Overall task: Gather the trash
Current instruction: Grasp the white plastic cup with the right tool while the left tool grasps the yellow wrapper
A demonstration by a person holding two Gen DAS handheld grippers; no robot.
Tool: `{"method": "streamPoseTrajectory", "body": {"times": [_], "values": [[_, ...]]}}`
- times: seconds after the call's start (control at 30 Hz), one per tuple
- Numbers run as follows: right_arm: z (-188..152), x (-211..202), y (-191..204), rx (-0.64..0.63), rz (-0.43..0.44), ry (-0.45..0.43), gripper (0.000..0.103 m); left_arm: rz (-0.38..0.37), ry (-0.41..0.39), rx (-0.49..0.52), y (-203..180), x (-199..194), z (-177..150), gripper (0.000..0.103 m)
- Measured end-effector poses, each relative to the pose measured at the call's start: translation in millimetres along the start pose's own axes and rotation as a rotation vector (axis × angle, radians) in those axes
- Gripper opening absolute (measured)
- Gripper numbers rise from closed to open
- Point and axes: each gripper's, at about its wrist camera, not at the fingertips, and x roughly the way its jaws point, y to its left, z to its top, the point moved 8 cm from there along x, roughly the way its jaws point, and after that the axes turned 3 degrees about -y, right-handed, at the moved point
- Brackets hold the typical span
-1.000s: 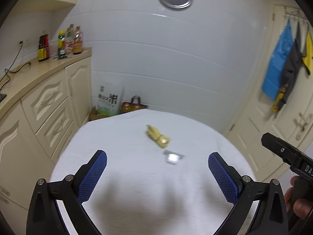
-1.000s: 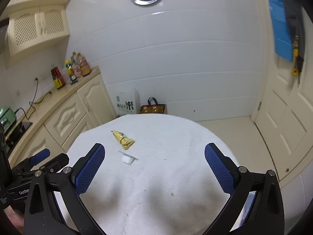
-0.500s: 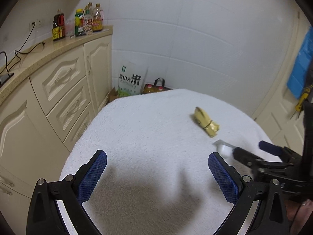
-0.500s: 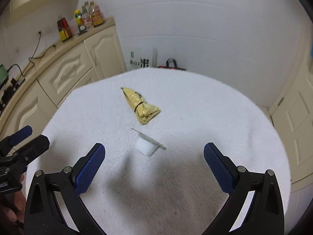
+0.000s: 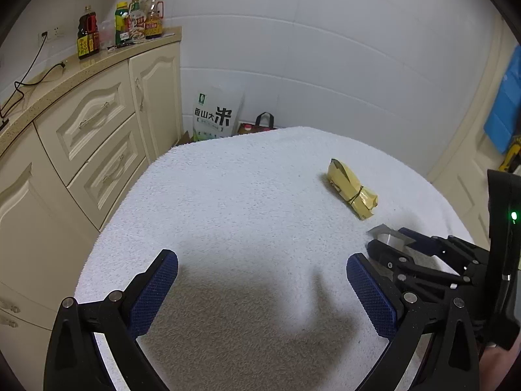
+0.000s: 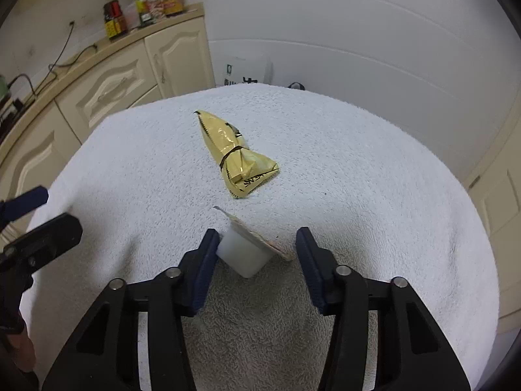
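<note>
A small white plastic cup (image 6: 244, 254) with a peeled foil lid lies on its side on the white towel-covered round table (image 6: 358, 179). My right gripper (image 6: 257, 241) straddles it with jaws closing; the left pad touches the cup and the right pad stands a little apart. Just beyond lies a crumpled yellow wrapper (image 6: 232, 153) tied with a black band. In the left wrist view the wrapper (image 5: 351, 192) is at the right, the cup (image 5: 386, 236) is partly hidden by the right gripper (image 5: 400, 244), and my left gripper (image 5: 262, 270) hangs open over bare towel.
Cream cabinets (image 5: 97, 137) with a counter holding several bottles (image 5: 130, 22) run along the left. A rice bag (image 5: 215, 117) and a small handbag (image 5: 260, 123) stand on the floor behind the table. A door (image 6: 501, 195) is at the right, with a blue cloth (image 5: 504, 107) hanging.
The right gripper came down over the white cup and its jaws narrowed around it. The left gripper shifted left and lower, so the wrapper and cup now sit at its right.
</note>
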Motion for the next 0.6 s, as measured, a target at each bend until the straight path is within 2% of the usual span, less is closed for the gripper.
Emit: {"method": "streamPoseTrajectory", "body": {"times": [0.13, 0.37, 0.6], "values": [[-3, -3, 6, -0.023, 0.038, -0.014, 0.043, -0.006, 0.002, 0.011, -3, 9, 4, 0.102], [-5, -16, -11, 0.053, 0.067, -0.030, 0.043, -0.036, -0.007, 0.055, -25, 25, 23, 0.102], [9, -30, -39, 0.107, 0.040, -0.070, 0.043, -0.080, 0.013, 0.096, -58, 62, 51, 0.102]]}}
